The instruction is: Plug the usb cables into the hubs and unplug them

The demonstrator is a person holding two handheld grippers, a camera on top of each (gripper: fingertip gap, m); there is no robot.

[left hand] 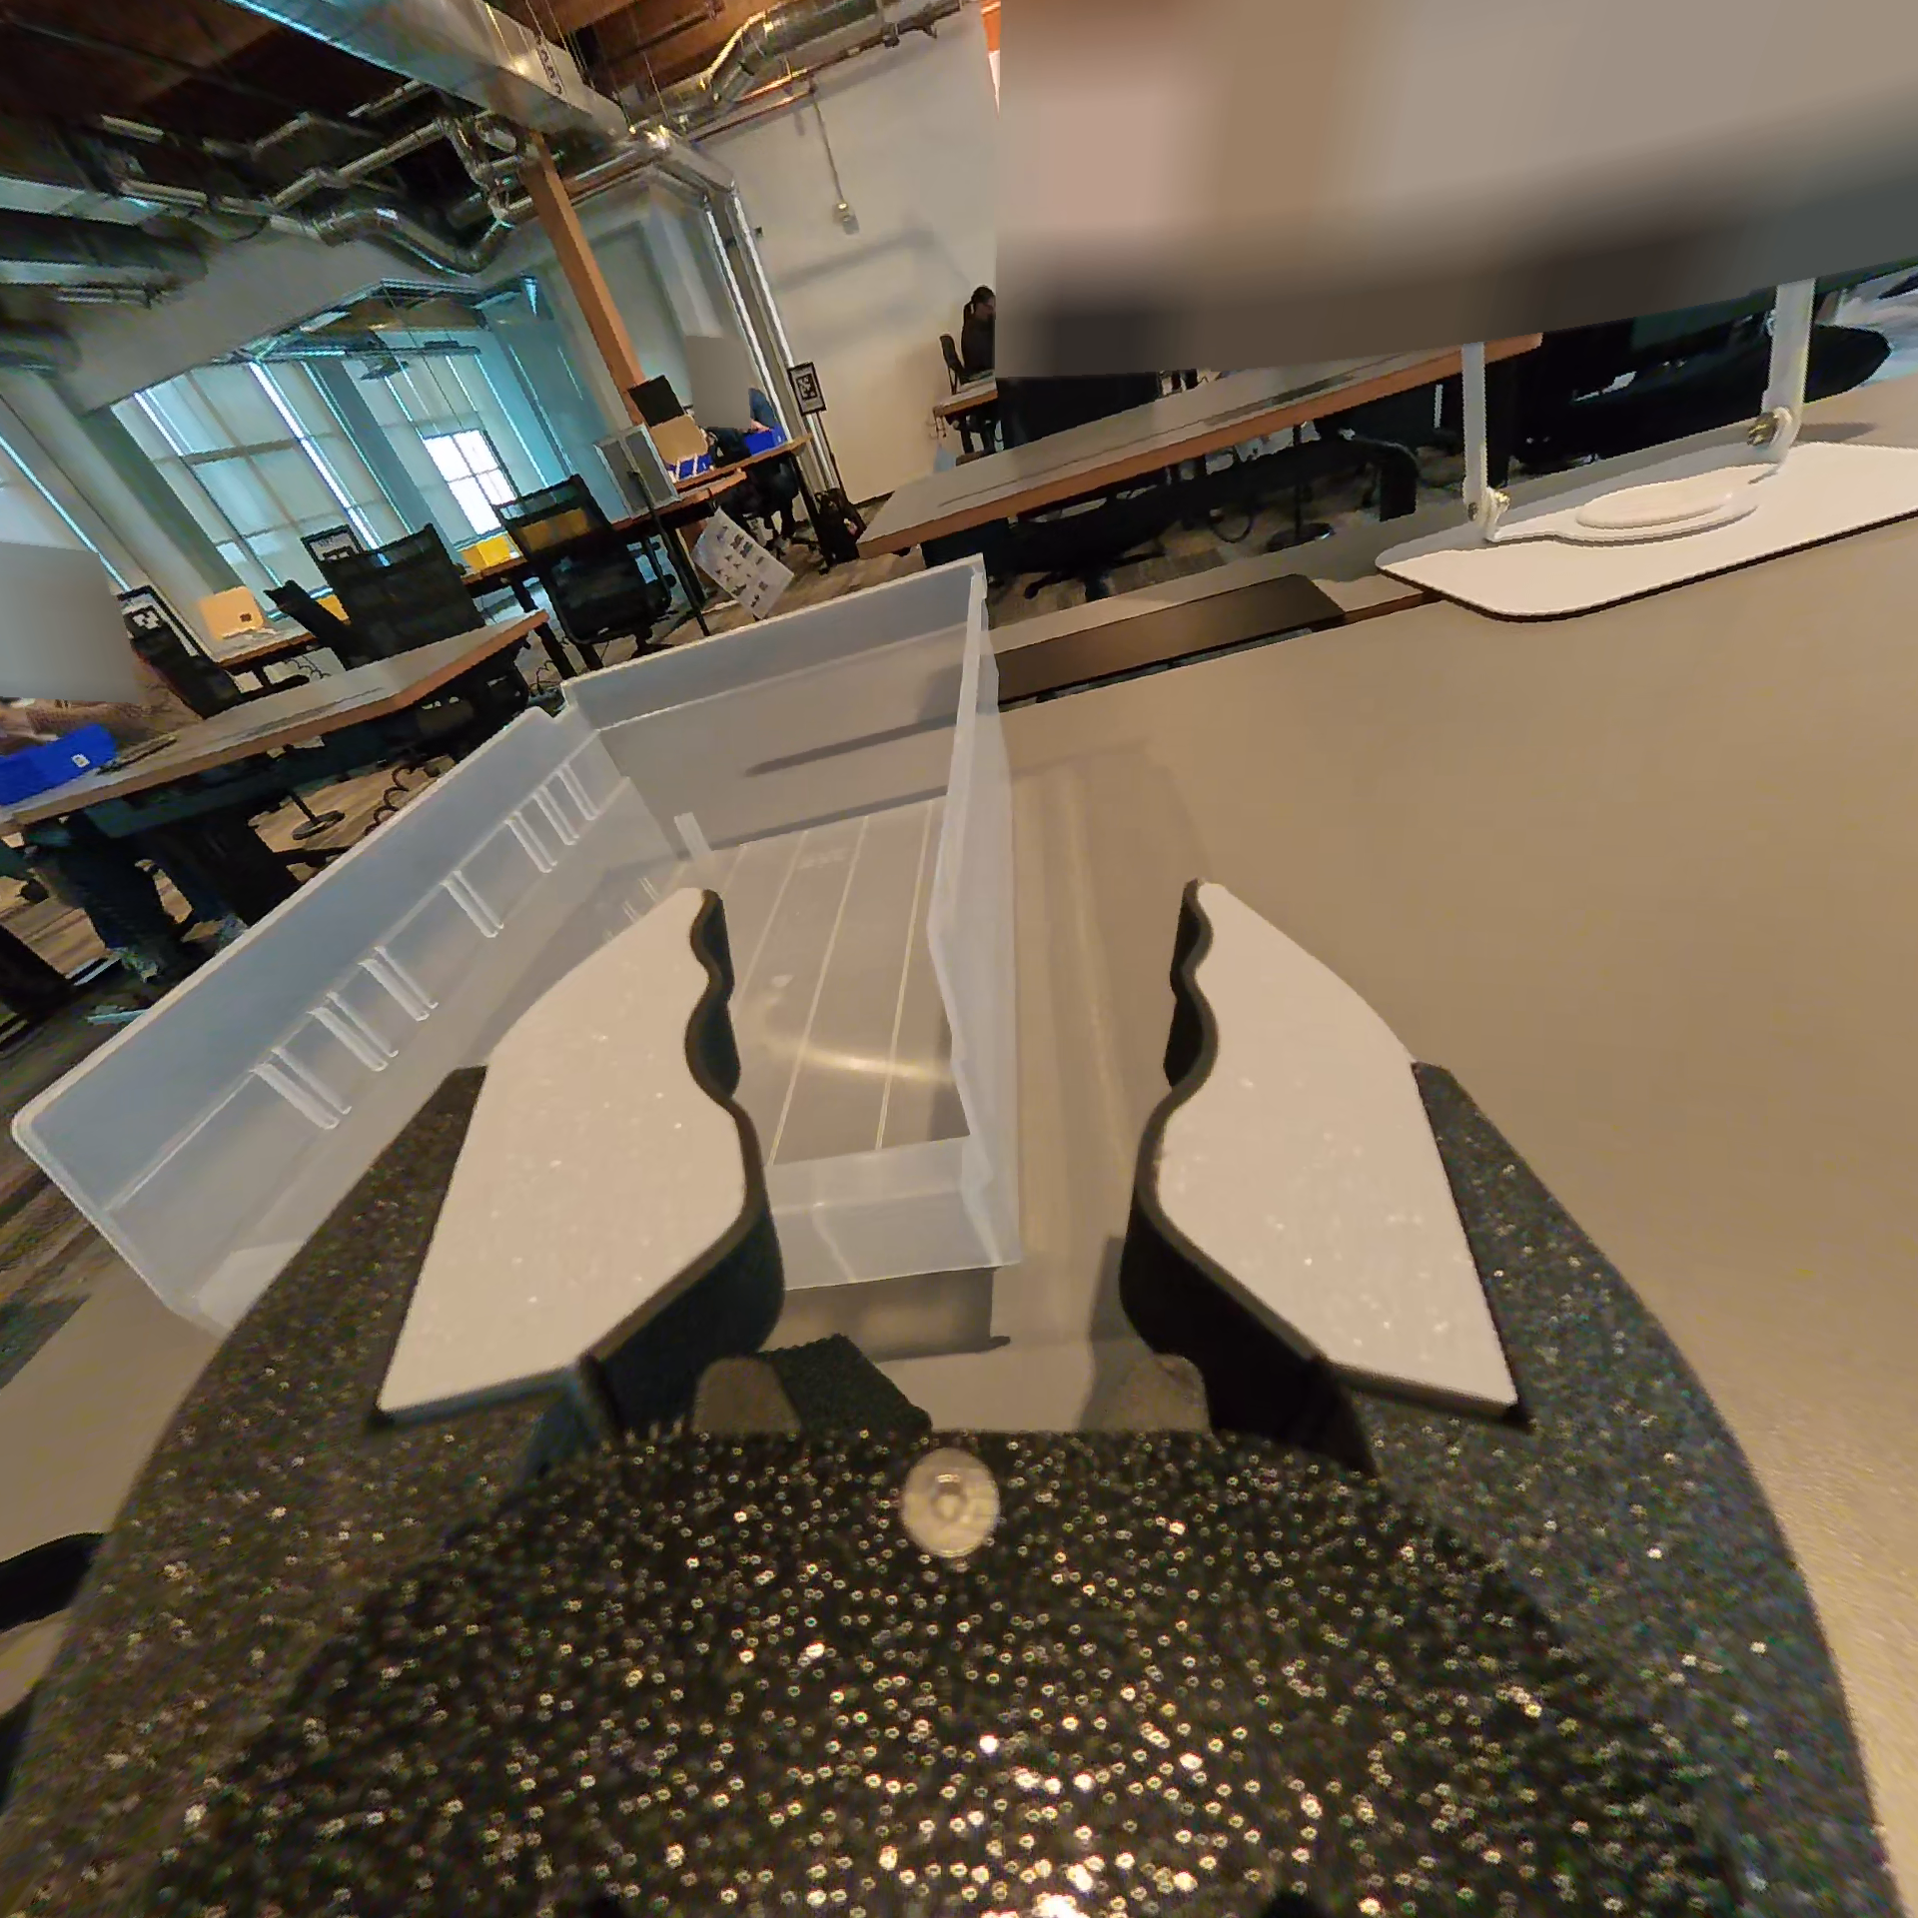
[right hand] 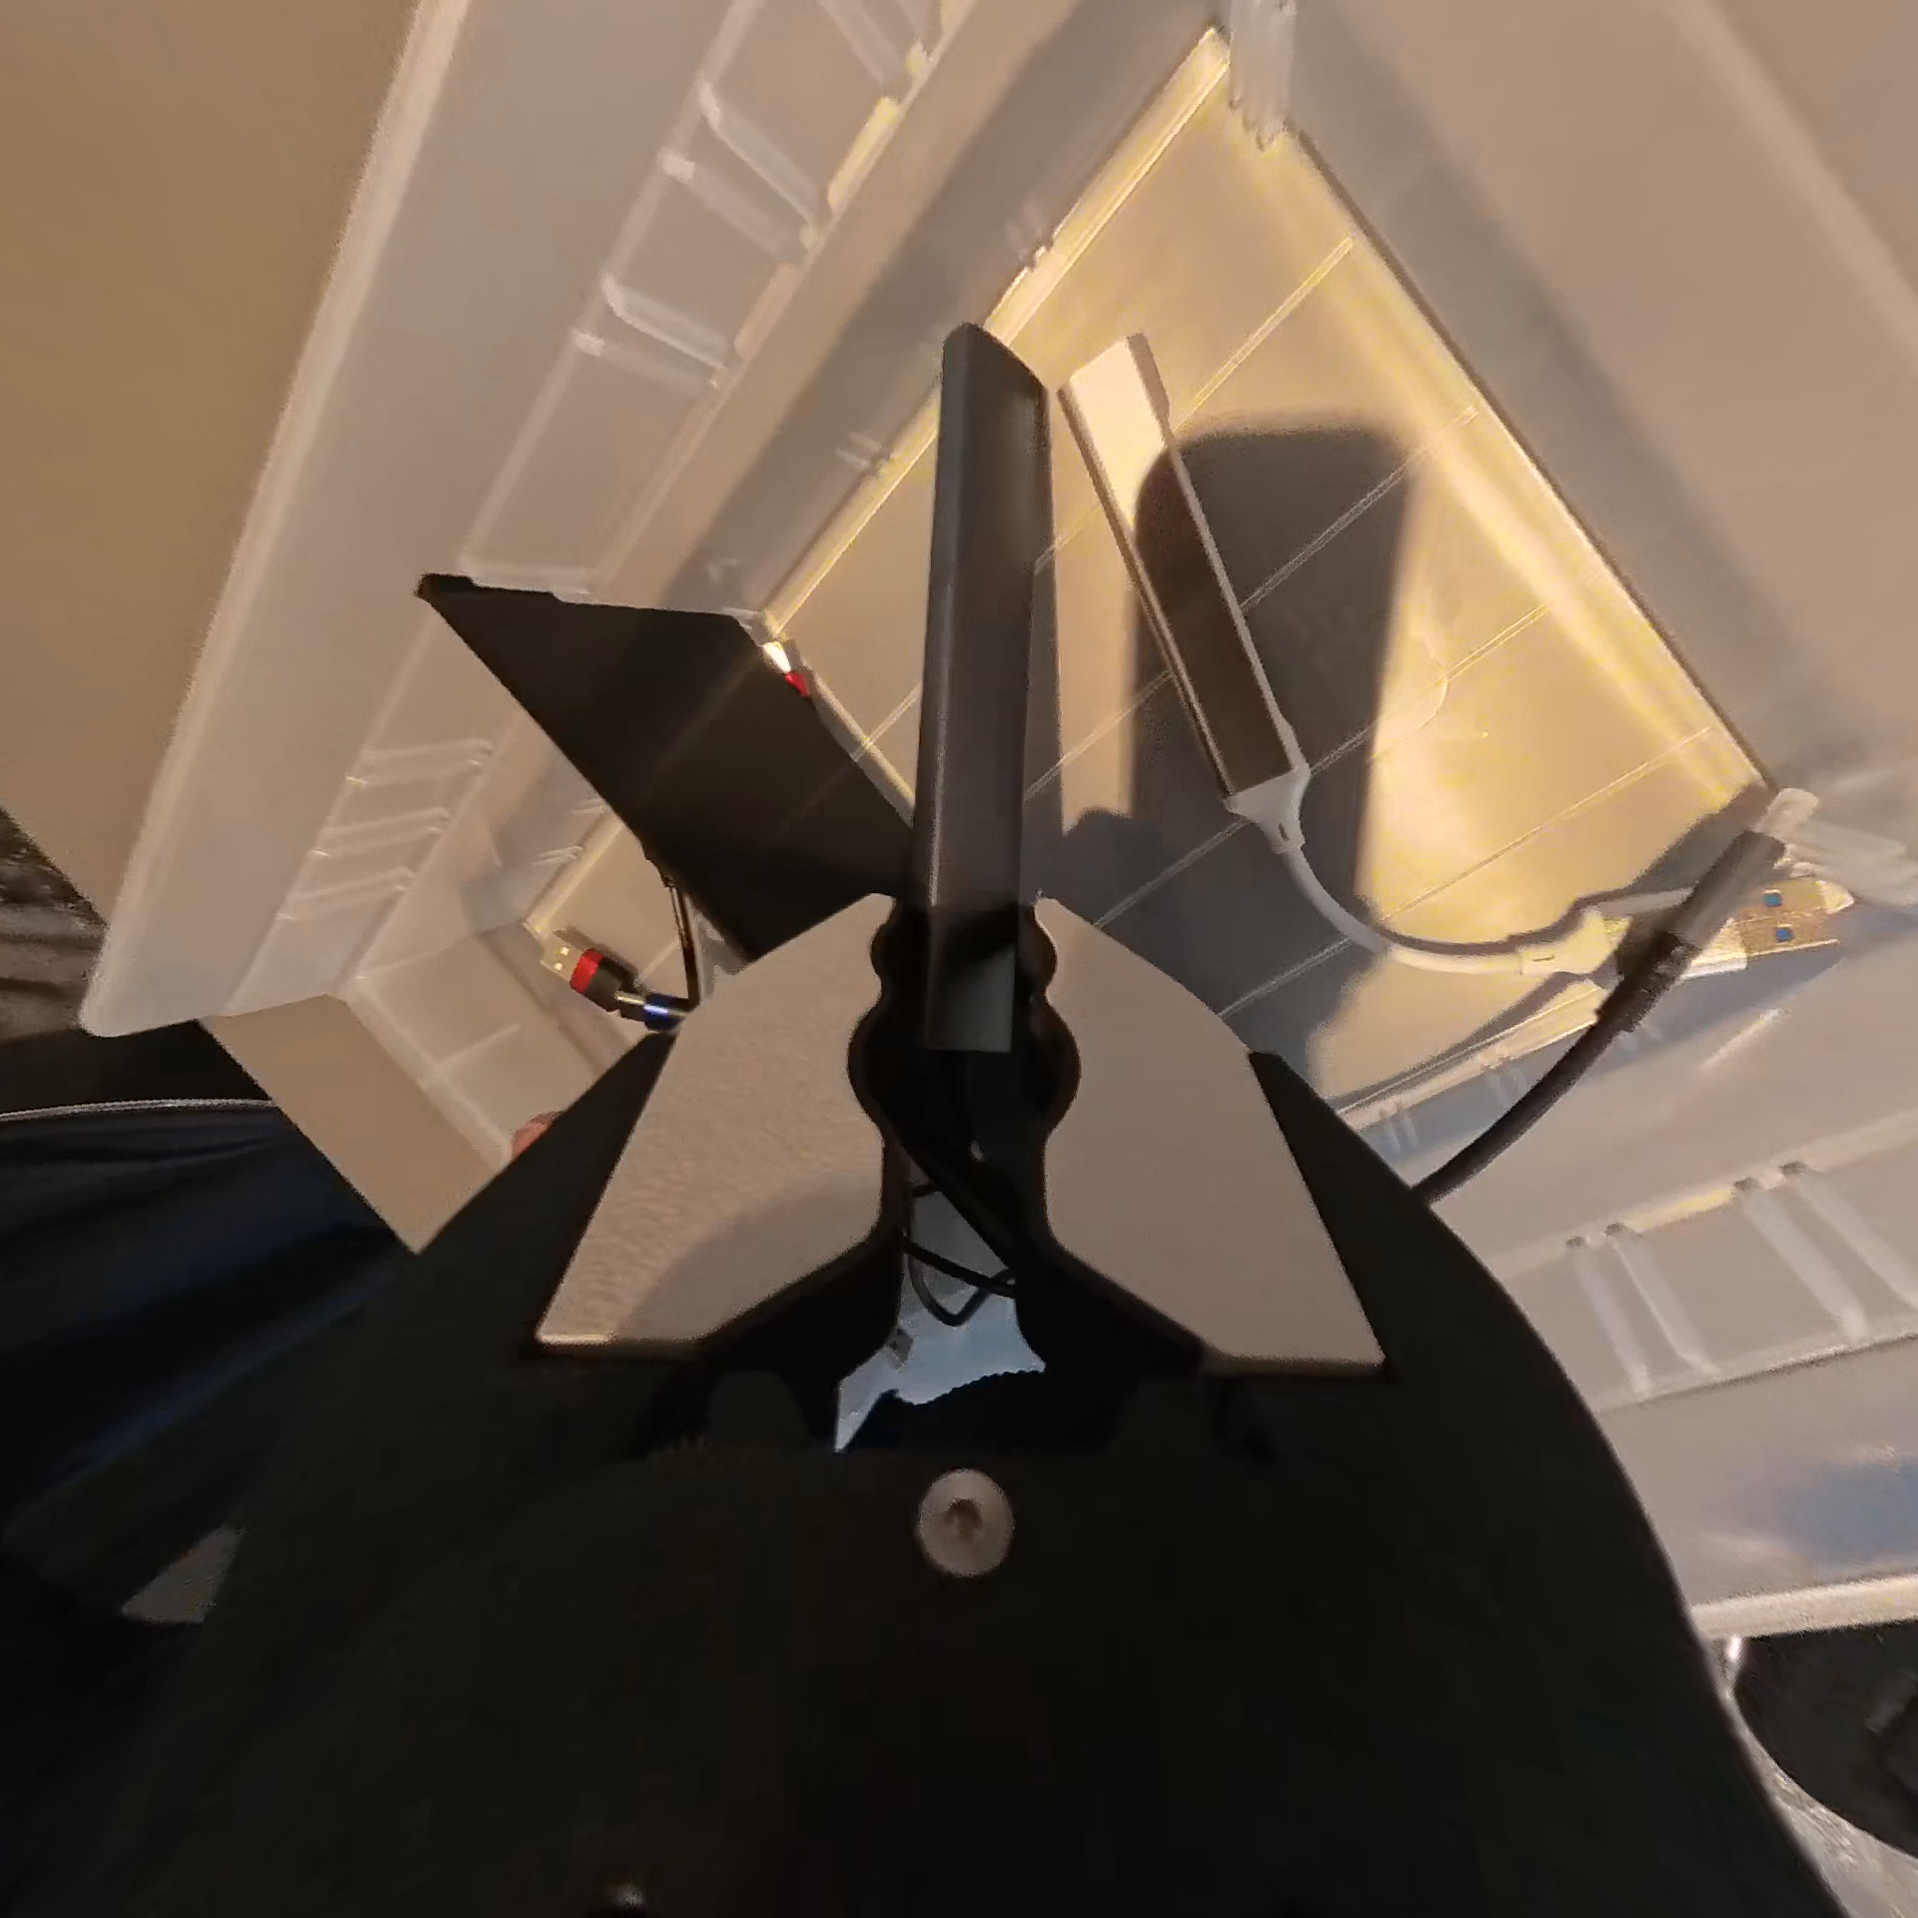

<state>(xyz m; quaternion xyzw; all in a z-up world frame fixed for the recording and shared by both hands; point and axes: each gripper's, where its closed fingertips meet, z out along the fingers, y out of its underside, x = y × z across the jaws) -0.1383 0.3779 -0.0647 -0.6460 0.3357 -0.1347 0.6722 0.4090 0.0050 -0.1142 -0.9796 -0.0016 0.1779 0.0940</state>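
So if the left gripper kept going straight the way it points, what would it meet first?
Probably the clear plastic bin: its near corner and upright side wall sit between the open left gripper fingers. Depth is unclear, so contact height is uncertain.

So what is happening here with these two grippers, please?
A person works with two handheld grippers over a clear plastic bin. The right gripper has its jaws shut on a dark slim hub, held above the bin. A silver hub and a black flat device lie inside. The left gripper is open and holds nothing. No plugging shows.
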